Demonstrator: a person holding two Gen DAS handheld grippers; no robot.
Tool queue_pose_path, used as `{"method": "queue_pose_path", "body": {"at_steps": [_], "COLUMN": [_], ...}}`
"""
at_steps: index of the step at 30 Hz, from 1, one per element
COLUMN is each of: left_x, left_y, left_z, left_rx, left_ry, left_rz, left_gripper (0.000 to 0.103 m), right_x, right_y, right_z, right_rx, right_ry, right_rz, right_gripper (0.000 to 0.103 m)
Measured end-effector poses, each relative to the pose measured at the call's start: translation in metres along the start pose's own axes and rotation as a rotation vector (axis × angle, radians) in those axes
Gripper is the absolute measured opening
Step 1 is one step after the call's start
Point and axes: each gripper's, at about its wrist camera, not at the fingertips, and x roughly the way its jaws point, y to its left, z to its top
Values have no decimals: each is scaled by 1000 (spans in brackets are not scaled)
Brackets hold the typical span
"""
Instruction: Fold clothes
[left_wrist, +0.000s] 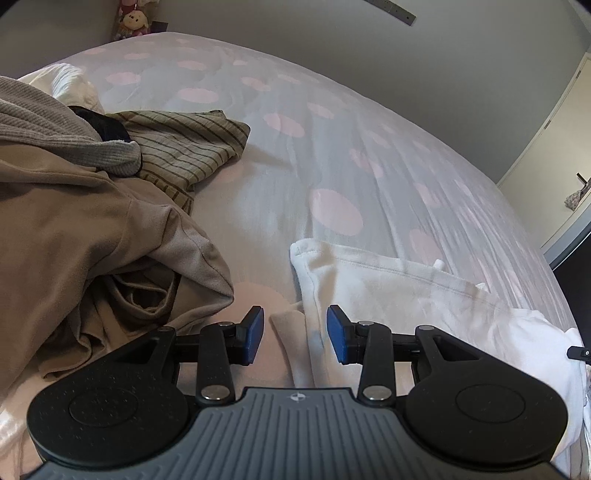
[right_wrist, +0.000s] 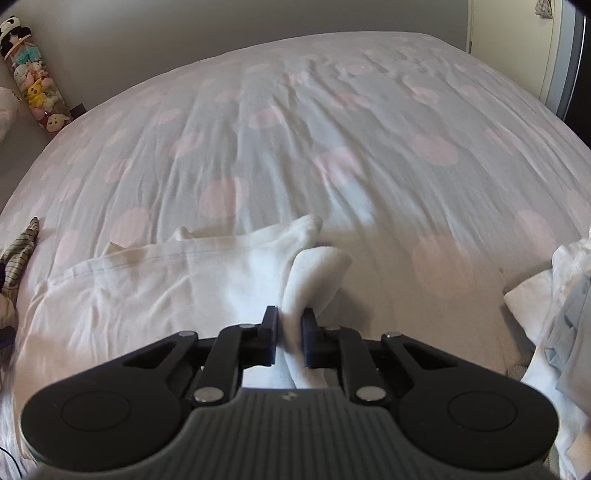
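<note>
A white fleece garment (left_wrist: 406, 291) lies spread on the bed, also in the right wrist view (right_wrist: 147, 288). My left gripper (left_wrist: 295, 334) is open just above its left edge, blue pads on either side of the edge, holding nothing. My right gripper (right_wrist: 290, 334) is shut on a bunched fold of the white garment, and the pinched cloth (right_wrist: 314, 273) sticks up past the fingertips. A tip of the right gripper (left_wrist: 580, 352) shows at the right edge of the left wrist view.
A pile of clothes sits at the left: a tan garment (left_wrist: 74, 229), a grey ribbed knit (left_wrist: 55, 122), a striped shirt (left_wrist: 184, 147). The bedspread (right_wrist: 332, 129) has pink dots. More white and light-blue clothes (right_wrist: 561, 295) lie at the right. Plush toys (right_wrist: 33, 85) hang by the wall.
</note>
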Motion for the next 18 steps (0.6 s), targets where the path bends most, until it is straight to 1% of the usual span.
{"method": "queue_pose_path", "body": {"at_steps": [4, 10, 13, 14, 16, 18], "left_x": [-5, -15, -18, -18, -17, -17], "left_y": [1, 7, 13, 16, 18, 19], "left_z": [2, 5, 5, 6, 6, 6], "left_rx": [-4, -40, -67, -76, -88, -89], "left_ry": [-18, -41, -40, -37, -31, -30], "left_rz": [-15, -75, -101, -112, -136, -151], "left_gripper": [35, 35, 35, 32, 29, 29], "right_x": [-22, -40, -40, -39, -31, -23], "right_y": [33, 94, 130, 143, 166, 190], "right_z": [12, 26, 31, 32, 31, 30], "right_rx": [-4, -6, -16, -24, -25, -24], "right_ry": [-10, -3, 10, 16, 32, 48], "right_rz": [47, 132, 181, 197, 229, 261], "right_gripper": [14, 14, 14, 14, 14, 14]}}
